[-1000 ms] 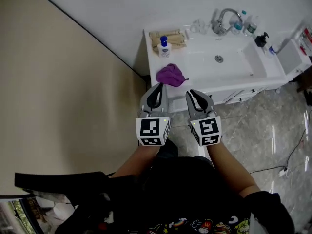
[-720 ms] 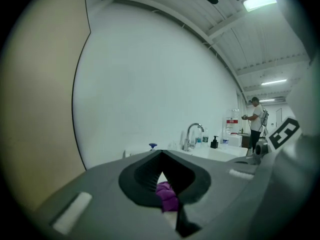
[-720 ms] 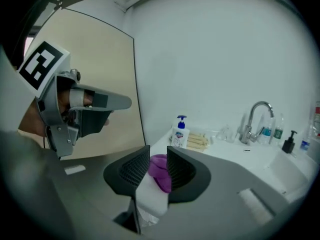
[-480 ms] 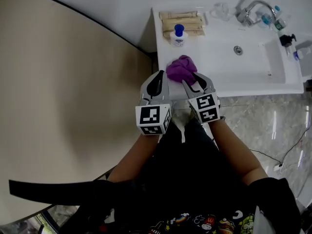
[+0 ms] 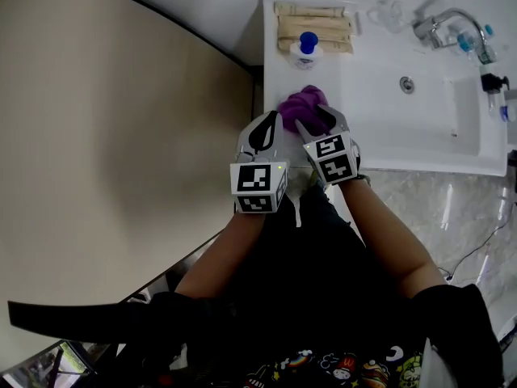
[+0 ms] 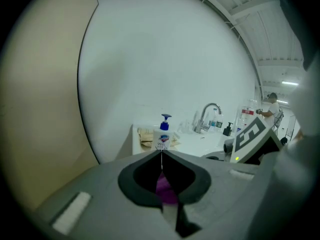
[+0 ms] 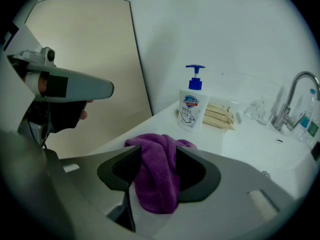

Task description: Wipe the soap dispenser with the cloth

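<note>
Seen from above, a person stands at the corner of a white bathroom table that has a sink set into it, holding a claw in each hand. Both claws point towards the near left corner of the table, side by side and close together.

A crumpled purple cloth lies on that corner, near the front edge. The right claw is angled down over it. Its jaws have just been opening and now stand wide apart, with the cloth bunched up between them and resting on the table. The cloth fills most of the gap, and the jaws do not appear to squeeze it.

The left claw is just to the left of the cloth. Its jaws are closed, tips meeting, with nothing between them. A patch of purple cloth shows below through the hollow behind the tips.

The soap dispenser, a white bottle with a blue pump and a blue and red label, stands upright on the table behind the cloth, nearer the wall and apart from both claws. Right behind it lies a pale tan slatted mat. Further right, a chrome tap curves over the sink, with a few small bottles beside it.
</note>
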Available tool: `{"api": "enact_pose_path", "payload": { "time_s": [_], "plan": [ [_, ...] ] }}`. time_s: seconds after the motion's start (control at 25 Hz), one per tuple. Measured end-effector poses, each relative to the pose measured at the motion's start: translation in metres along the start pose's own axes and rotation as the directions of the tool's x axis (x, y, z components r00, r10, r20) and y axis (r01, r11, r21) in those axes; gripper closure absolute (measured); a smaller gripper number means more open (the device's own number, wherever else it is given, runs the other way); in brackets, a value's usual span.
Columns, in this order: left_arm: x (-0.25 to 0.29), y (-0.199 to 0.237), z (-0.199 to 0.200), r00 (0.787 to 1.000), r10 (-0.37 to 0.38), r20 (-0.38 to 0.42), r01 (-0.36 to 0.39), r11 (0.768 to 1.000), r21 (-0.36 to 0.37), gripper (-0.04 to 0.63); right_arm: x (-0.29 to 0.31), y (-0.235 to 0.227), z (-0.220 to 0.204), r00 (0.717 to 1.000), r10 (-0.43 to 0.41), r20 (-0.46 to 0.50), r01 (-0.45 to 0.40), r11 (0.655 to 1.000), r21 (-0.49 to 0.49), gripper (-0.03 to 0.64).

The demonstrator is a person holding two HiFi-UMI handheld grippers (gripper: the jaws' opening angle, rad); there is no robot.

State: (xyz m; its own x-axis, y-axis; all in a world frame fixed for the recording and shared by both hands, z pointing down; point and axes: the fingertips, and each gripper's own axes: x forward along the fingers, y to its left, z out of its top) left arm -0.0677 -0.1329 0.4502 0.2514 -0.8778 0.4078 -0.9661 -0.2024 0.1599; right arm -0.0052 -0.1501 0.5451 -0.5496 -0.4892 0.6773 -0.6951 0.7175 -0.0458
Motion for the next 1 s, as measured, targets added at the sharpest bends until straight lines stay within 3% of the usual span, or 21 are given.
{"api": "enact_pose_path", "payload": {
  "time_s": [0.24,0.56,0.72,1.0],
  "plan": [
    [0.010,0.003,-0.005,1.000,-0.014,-0.027,0.014,1.000,-0.007,0.594,0.019,-0.006,-0.013,0.998,0.000,-0.067,0.002,1.000,0.017,0.379],
    [0.011,0.012,-0.010,0.999,-0.016,-0.043,0.015,1.000,-0.019,0.594,0.029,-0.008,-0.019,0.995,-0.019,-0.102,0.021,1.000,0.021,0.467],
    [0.011,0.015,-0.010,0.999,-0.014,-0.041,0.013,1.000,-0.020,0.594,0.027,-0.010,-0.012,0.997,-0.031,-0.069,0.033,0.999,0.036,0.507],
    [0.007,0.014,0.000,1.000,-0.020,-0.023,0.020,1.000,-0.002,0.594,0.018,-0.021,0.019,0.998,-0.067,0.022,0.065,0.996,0.053,0.515]
  ]
}}
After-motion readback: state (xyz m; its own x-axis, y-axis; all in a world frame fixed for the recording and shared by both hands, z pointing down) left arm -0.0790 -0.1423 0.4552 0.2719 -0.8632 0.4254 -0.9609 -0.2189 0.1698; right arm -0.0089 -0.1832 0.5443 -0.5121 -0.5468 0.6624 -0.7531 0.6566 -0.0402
